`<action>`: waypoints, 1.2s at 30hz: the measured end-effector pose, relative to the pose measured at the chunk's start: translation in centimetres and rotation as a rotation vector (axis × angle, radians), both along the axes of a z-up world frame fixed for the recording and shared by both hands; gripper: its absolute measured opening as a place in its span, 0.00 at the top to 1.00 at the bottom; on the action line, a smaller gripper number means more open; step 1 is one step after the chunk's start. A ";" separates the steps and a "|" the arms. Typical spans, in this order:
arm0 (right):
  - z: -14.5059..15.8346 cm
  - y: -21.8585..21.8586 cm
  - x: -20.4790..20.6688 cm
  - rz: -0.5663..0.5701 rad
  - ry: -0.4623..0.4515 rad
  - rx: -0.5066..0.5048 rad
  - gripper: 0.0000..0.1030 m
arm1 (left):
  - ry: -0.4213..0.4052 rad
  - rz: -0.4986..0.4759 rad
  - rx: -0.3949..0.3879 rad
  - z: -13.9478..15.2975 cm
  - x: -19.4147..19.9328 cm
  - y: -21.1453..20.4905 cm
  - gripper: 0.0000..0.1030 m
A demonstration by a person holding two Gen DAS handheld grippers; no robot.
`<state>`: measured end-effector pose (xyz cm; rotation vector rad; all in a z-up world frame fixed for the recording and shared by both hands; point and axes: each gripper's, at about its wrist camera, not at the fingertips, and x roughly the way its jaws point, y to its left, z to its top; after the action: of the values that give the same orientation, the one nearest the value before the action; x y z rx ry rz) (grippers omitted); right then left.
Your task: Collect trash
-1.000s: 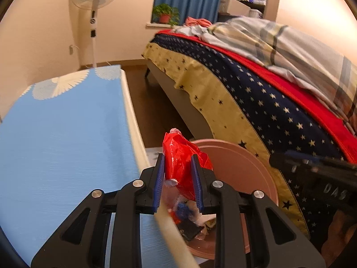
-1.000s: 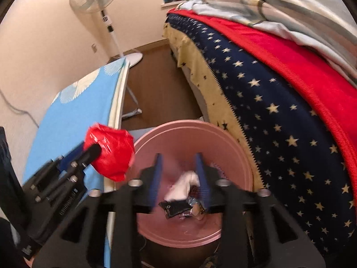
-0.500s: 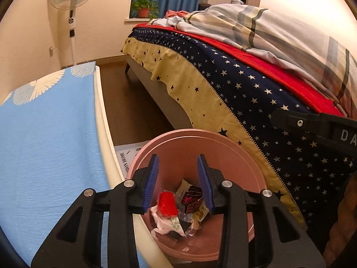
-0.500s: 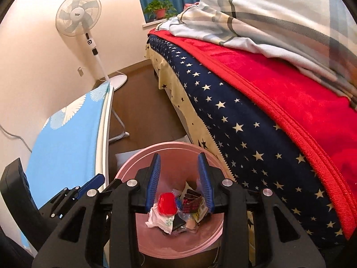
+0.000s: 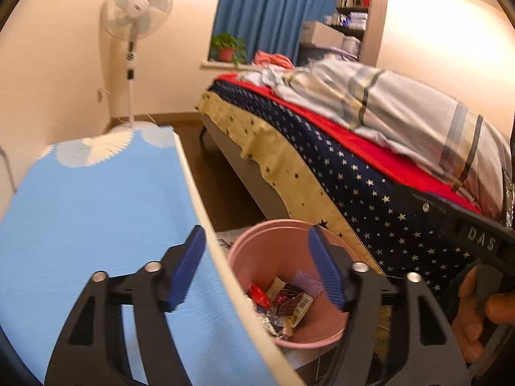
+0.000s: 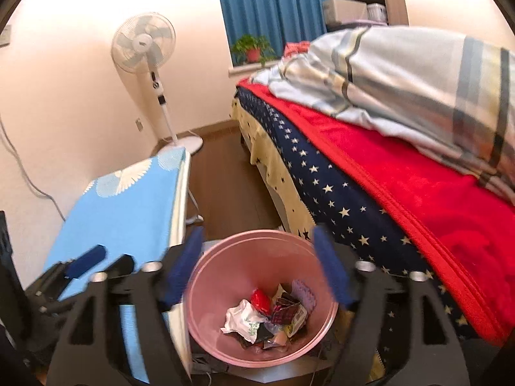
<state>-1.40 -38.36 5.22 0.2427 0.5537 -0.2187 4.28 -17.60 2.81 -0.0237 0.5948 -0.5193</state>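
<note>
A pink bin [image 6: 225,289] [image 5: 257,257] stands on the floor between a blue board and the bed. Inside it lie a red wrapper [image 6: 261,299] [image 5: 259,293], a crumpled white wrapper [image 6: 239,320] and several dark packets [image 6: 285,313] [image 5: 289,296]. My right gripper [image 6: 257,265] hangs above the bin, jaws opening, nothing between them. My left gripper [image 5: 257,267] hovers over the board's edge and the bin, jaws opening too and empty. It shows in the right wrist view as the left gripper's fingers [image 6: 85,261]. A hand [image 5: 476,315] holds the right gripper's handle.
The blue ironing board [image 5: 96,209] [image 6: 122,212] runs along the left. A bed with starred cover [image 6: 338,199] [image 5: 354,186] and a crumpled duvet [image 6: 418,90] fills the right. A standing fan [image 6: 145,48] [image 5: 135,9], a potted plant [image 6: 252,50] and brown floor [image 6: 225,186] lie beyond.
The left gripper let go of the red wrapper and the right gripper of the white one; both now lie in the bin. Both grippers rose, pulled back and opened wider.
</note>
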 end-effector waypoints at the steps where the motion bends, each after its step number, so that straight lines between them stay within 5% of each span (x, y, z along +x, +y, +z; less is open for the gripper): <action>1: 0.1 0.5 -0.6 0.011 -0.006 -0.003 0.14 | -0.016 0.017 0.005 0.5 -0.7 0.8 0.24; 7: 0.4 3.4 -3.7 0.061 -0.034 -0.049 0.05 | -0.054 0.155 0.009 2.1 -4.3 4.8 0.08; 15: -0.8 6.6 -6.8 0.118 -0.018 -0.079 0.05 | -0.065 0.295 0.029 2.0 -8.7 8.0 0.08; 22: -1.9 8.3 -8.6 0.145 0.007 -0.107 0.05 | 0.003 0.376 0.015 0.0 -12.3 10.0 0.08; 36: -2.8 11.1 -10.6 0.152 -0.003 -0.196 0.05 | -0.025 0.431 0.067 -0.7 -16.0 11.4 0.08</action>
<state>-11.99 -27.30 2.45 0.0105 0.5416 -0.1244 -11.69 -6.17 2.10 -0.0801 0.5623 -0.0817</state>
